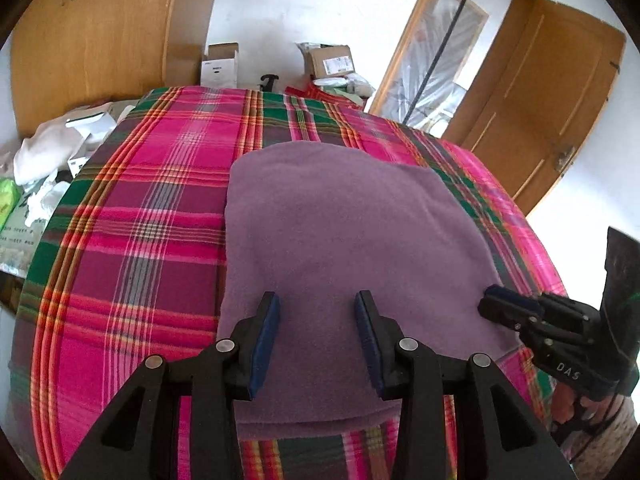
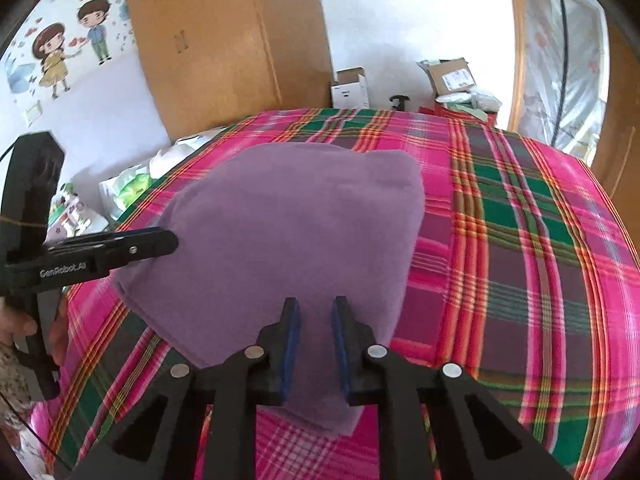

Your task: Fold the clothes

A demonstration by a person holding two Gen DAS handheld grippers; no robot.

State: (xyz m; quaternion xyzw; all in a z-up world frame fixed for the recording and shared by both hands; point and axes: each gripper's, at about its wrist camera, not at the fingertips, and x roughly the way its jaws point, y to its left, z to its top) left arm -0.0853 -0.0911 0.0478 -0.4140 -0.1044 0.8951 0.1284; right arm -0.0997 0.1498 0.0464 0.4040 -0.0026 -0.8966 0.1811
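**Purple fleece lies folded flat, both grippers over its near edge**

Over the near edge of the purple fleece garment (image 1: 340,248), the left gripper (image 1: 316,300) hangs with its jaws spread wide and nothing between them; the cloth lies straight ahead of and beneath the blue pads. Off the garment's right near corner, the right gripper (image 2: 316,304) hovers with its jaws parted by a narrower gap, also holding nothing. In the left wrist view its jaws look nearly closed from the side, though its own camera shows a gap.

The garment rests on the plaid bedspread (image 1: 140,240) as a compact, roughly rectangular slab, with stacked layers showing along its near hem. Its long axis runs away from the grippers toward the far side of the bed. No sleeve or collar can be made out, so which end is which cannot be told. Both grippers stand about equally near; the left sits over the middle of the near edge, the right at the corner.

This fits either a fold still to be halved or a finished one being let go.

Beyond the garment's far edge stand cardboard boxes (image 1: 332,62), a wooden wardrobe (image 1: 100,32) and an open door (image 1: 552,92).
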